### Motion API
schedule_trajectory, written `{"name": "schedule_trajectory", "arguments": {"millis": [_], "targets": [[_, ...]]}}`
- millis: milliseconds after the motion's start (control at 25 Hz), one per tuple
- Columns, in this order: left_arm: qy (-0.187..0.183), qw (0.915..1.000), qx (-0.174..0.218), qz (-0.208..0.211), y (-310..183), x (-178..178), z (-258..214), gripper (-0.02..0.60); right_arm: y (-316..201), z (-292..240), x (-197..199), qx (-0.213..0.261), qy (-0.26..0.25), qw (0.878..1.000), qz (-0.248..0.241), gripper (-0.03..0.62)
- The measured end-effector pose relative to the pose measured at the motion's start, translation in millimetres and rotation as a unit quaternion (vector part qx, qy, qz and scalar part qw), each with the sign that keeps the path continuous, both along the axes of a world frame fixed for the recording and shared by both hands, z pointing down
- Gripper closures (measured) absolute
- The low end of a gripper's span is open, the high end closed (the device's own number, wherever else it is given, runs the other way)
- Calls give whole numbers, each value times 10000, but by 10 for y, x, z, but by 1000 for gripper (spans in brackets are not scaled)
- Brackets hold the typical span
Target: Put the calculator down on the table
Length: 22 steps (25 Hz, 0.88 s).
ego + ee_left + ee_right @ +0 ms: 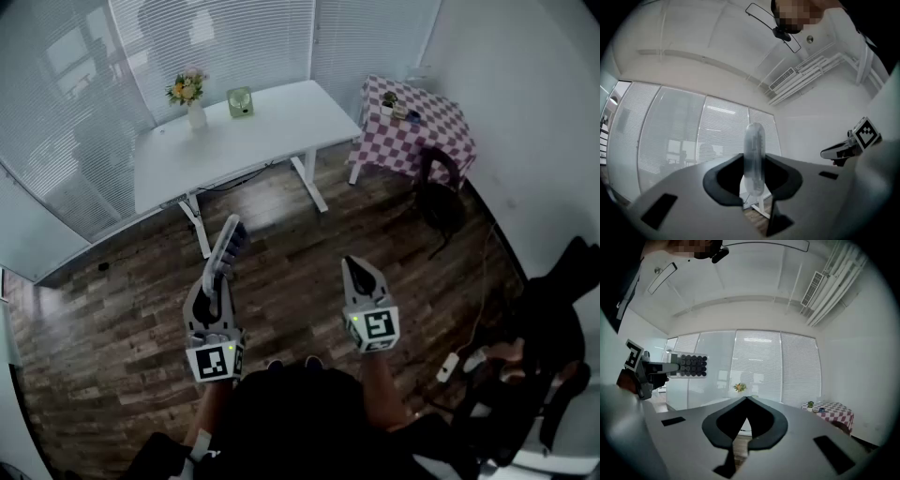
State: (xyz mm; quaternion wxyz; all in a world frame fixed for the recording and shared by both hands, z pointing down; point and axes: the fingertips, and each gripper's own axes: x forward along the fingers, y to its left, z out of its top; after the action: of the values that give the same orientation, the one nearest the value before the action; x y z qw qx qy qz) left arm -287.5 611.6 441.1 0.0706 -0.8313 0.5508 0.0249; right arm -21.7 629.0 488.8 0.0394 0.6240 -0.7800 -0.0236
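Note:
In the head view my left gripper [217, 277] is shut on the lower end of a slim calculator [228, 246], which stands on edge above the wooden floor. The left gripper view shows the calculator [753, 159] edge-on and upright, pinched between the two pads of the left gripper [753, 187]. From the right gripper view its dark keys face sideways on the calculator [691, 365]. My right gripper [361, 274] is beside it, shut with nothing held; its tips [746, 401] meet. The white table [253, 122] stands well ahead of both grippers.
On the table stand a vase of flowers [187, 94] and a small green object [240, 101]. To its right is a side table with a checked cloth [412, 127], and near that a dark chair [441, 197]. Blinds cover the windows behind. Cables and dark objects lie at the right.

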Motion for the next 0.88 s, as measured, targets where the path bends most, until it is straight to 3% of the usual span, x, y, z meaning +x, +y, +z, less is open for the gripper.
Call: {"name": "schedule_trajectory", "arguments": {"millis": [280, 680, 880], "targets": [[167, 9997, -140, 65, -7, 7, 16, 483, 27, -40, -11, -92, -67, 9999, -28, 589], [49, 9998, -178, -125, 75, 68, 95, 483, 66, 37, 84, -163, -17, 9997, -154, 589], [18, 9996, -134, -245, 131, 149, 77, 483, 65, 15, 173, 21, -22, 9996, -276, 588]]}}
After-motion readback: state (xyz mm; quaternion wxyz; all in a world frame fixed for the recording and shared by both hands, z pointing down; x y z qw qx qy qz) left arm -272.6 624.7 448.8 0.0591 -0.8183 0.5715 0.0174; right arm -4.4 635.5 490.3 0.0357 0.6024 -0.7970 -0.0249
